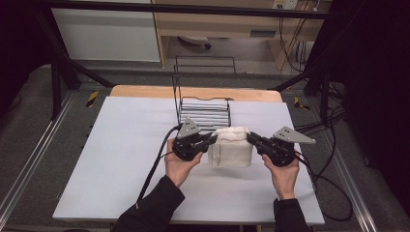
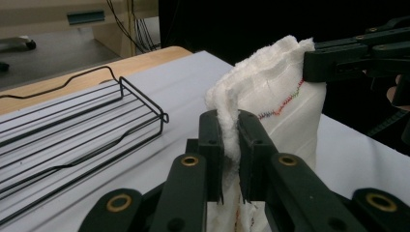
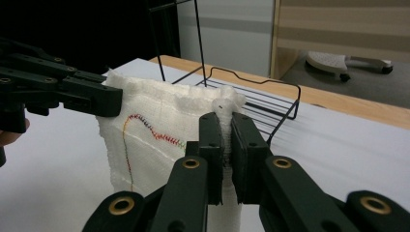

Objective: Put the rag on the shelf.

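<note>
White cloth (image 1: pixel 231 147) — soft, nubby weave, folded into a boxy hanging shape, with wavy multicoloured stitching on one face. Held at table centre, top edge stretched between both tools, lower edge on or just over the surface. Left gripper (image 1: pixel 211 138) clamps the cloth's 9 o'clock corner, black jaws squeezed onto the fluffy hem. Right gripper (image 1: pixel 251 138) pinches the 3 o'clock corner likewise. Smooth pale-grey table (image 1: pixel 121 145) beneath. Black wire rack (image 1: pixel 205 108) — thin parallel rods, raised rim — sits near, at 12 o'clock.
</note>
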Action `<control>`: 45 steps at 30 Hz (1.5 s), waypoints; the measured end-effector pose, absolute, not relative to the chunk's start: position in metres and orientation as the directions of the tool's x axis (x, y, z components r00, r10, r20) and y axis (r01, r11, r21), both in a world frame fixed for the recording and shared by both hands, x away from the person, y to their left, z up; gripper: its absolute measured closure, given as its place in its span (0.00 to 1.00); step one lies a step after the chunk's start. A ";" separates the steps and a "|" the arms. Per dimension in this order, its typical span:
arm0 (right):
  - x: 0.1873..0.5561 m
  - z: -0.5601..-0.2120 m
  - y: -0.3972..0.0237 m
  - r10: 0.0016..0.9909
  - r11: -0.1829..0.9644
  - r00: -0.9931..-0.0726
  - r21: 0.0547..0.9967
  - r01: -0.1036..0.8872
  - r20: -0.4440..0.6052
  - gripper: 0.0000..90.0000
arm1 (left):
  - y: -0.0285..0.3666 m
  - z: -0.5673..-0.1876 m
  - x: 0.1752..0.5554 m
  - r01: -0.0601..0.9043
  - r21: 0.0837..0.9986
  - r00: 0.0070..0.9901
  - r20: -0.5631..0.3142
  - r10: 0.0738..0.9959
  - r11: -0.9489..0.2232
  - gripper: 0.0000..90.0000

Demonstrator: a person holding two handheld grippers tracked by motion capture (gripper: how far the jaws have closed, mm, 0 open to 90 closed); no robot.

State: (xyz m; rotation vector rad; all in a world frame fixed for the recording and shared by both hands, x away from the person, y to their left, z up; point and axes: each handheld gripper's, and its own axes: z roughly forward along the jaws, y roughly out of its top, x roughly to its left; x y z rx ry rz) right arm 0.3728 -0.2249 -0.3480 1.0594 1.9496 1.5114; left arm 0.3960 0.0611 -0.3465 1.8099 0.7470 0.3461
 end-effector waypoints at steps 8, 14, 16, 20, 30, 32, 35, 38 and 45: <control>0.370 -0.340 -0.218 0.794 0.089 -0.601 0.963 0.255 0.086 0.93 | 0.068 -0.339 0.396 0.296 0.938 0.758 -0.114 0.642 -0.182 0.91; 0.370 -0.332 -0.213 0.796 0.073 -0.600 0.971 0.226 0.080 0.93 | 0.074 -0.331 0.396 0.271 0.949 0.753 -0.106 0.650 -0.159 0.91; 0.370 -0.329 -0.211 0.796 0.067 -0.600 0.973 0.219 0.080 0.93 | 0.075 -0.329 0.397 0.267 0.951 0.752 -0.105 0.651 -0.155 0.91; 0.371 -0.325 -0.207 0.799 0.056 -0.596 0.978 0.200 0.076 0.94 | 0.078 -0.324 0.397 0.250 0.958 0.747 -0.099 0.658 -0.139 0.91; 0.373 -0.313 -0.196 0.793 0.011 -0.602 0.986 0.167 0.093 0.93 | 0.092 -0.308 0.401 0.223 0.970 0.736 -0.102 0.669 -0.098 0.91; 0.374 -0.310 -0.194 0.792 0.008 -0.604 0.987 0.158 0.091 0.94 | 0.093 -0.308 0.401 0.223 0.970 0.735 -0.103 0.671 -0.095 0.91; 0.376 -0.305 -0.188 0.790 0.008 -0.607 0.990 0.144 0.082 0.94 | 0.098 -0.303 0.402 0.217 0.973 0.729 -0.104 0.676 -0.084 0.91; 0.377 -0.301 -0.185 0.789 0.009 -0.609 0.990 0.138 0.078 0.94 | 0.103 -0.299 0.404 0.211 0.975 0.723 -0.106 0.682 -0.073 0.91; 0.384 -0.289 -0.173 0.790 -0.003 -0.609 0.994 0.109 0.070 0.94 | 0.112 -0.290 0.408 0.192 0.980 0.713 -0.106 0.693 -0.047 0.91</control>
